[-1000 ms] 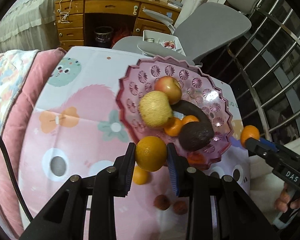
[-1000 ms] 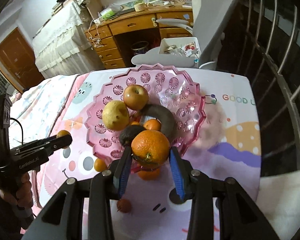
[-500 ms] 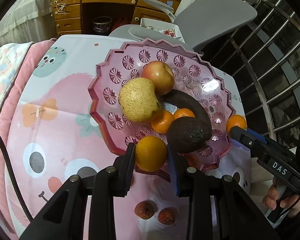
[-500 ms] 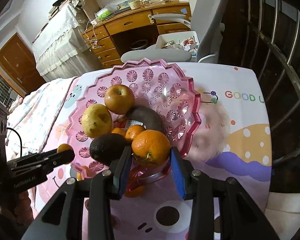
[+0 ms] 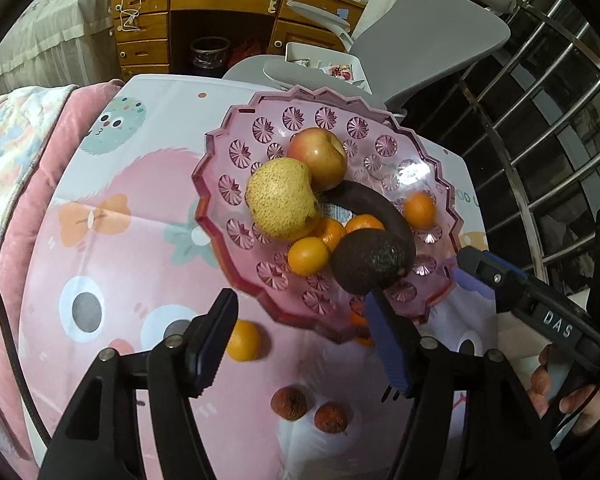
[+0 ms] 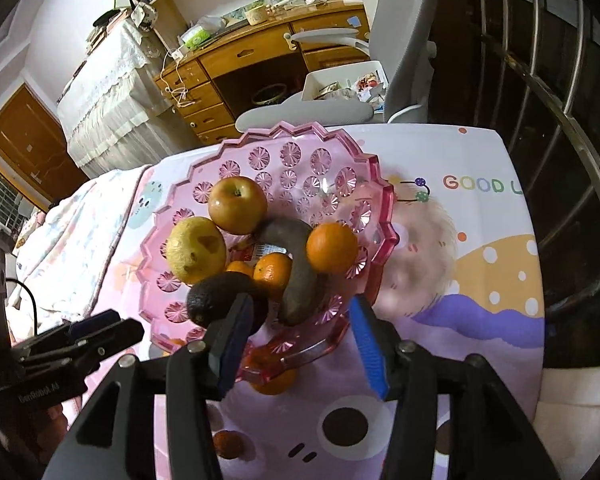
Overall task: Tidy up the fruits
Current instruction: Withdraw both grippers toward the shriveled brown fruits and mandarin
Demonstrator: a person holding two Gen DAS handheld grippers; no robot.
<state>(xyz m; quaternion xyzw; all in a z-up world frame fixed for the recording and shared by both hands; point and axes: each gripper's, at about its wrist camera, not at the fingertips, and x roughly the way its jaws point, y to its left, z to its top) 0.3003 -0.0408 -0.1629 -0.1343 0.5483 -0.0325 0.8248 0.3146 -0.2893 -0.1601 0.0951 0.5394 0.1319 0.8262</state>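
A pink glass bowl [image 5: 208,184] [image 6: 384,208] holds an apple [image 5: 318,156], a pear [image 5: 280,200], a dark banana [image 5: 376,206], an avocado [image 5: 370,264] and several oranges. My left gripper [image 5: 302,334] hangs over the bowl's near rim. Its jaws are opening with nothing between them, and a small orange [image 5: 308,256] lies in the bowl just ahead. My right gripper [image 6: 300,336] stands at the bowl's other near edge. Its jaws are also opening and empty, with an orange [image 6: 332,246] resting by the banana [image 6: 296,272].
On the cartoon tablecloth lie a loose orange [image 5: 242,340] by my left finger, two wrinkled red fruits [image 5: 288,404] and an orange under the bowl's rim [image 6: 274,380]. A grey office chair [image 5: 420,44] and wooden desk stand behind. A metal railing [image 5: 540,120] runs along the right.
Both grippers have spread their jaws and let go of their oranges, which now lie in the bowl. The right gripper sank a little toward the rim.
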